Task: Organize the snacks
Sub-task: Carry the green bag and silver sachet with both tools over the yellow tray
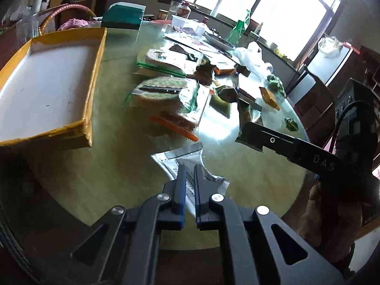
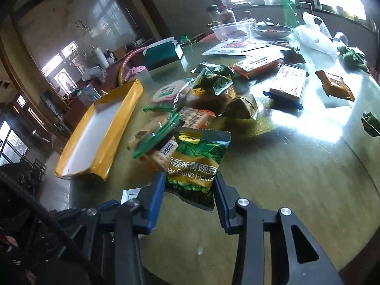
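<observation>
While both are light, crinkly and slippery, grip packets by the sealed edge. Left gripper [image 1: 189,178] pinches a silver sachet [image 1: 190,163]; right gripper [image 2: 190,185] clamps a green pea packet [image 2: 198,163].

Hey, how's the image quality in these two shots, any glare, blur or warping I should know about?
Left wrist view: windows blown out, glare on the table, snack pile motion-blurred, edges bent by fisheye. Right wrist view: bright glare on the table at right, dark room at left, the green packet in the right hand-held gripper sharp enough to read.
</observation>
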Tool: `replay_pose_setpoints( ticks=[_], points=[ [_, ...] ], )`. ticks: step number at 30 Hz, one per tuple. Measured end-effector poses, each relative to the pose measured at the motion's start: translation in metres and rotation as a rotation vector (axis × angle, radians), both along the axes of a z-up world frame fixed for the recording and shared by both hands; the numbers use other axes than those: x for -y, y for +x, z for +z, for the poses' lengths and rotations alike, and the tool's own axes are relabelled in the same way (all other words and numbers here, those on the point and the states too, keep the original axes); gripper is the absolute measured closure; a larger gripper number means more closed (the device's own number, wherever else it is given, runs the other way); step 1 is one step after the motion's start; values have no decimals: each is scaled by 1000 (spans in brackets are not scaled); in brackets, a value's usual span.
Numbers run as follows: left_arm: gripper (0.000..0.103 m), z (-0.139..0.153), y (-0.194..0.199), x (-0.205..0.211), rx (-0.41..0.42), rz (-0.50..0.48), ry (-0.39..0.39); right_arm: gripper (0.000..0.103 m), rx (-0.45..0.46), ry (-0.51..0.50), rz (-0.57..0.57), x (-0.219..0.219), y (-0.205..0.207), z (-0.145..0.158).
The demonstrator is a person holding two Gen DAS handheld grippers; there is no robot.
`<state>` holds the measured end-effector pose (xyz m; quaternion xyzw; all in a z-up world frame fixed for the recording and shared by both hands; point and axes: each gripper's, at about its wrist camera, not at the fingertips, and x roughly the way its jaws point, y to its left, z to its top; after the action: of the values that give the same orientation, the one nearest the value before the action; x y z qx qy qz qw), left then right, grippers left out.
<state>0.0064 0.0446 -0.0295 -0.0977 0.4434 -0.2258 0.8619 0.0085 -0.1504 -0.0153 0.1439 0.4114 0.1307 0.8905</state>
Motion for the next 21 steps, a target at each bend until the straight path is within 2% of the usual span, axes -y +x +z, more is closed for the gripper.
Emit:
replay_pose_setpoints(
  ticks=[2,4,5,6,7,8,11,13,14,17,18,21],
  points=[
    [97,1,1,-3,1,5,-10,63,14,3,11,-3,-1,4],
    [91,3,2,-6,-29,-7,-78,63,22,-4,22,-9,-2,10],
    [65,4,2,-4,-39,-4,-72,63,23,-7,29,-11,-1,11],
    [26,7,1,-2,-33,5,-61,63,26,-11,27,-11,-2,12],
    [14,9,-1,3,-13,4,-50,63,29,-18,24,-11,-2,11],
    [10,10,-1,7,-3,0,-41,63,27,-23,20,-10,-2,10],
    [11,5,6,17,-45,31,-19,63,19,-11,2,-4,-3,6],
    [17,1,9,23,-56,61,26,63,15,-1,-14,3,-4,5],
    [23,-2,11,25,-59,78,44,63,16,-2,-24,7,-6,4],
    [60,-11,19,27,-89,110,60,62,20,-3,-31,14,-10,4],
    [67,-15,22,28,-98,123,86,63,21,-6,-32,15,-12,4],
    [67,-16,20,35,-67,100,147,63,23,-4,-34,18,-14,4]
  ],
)
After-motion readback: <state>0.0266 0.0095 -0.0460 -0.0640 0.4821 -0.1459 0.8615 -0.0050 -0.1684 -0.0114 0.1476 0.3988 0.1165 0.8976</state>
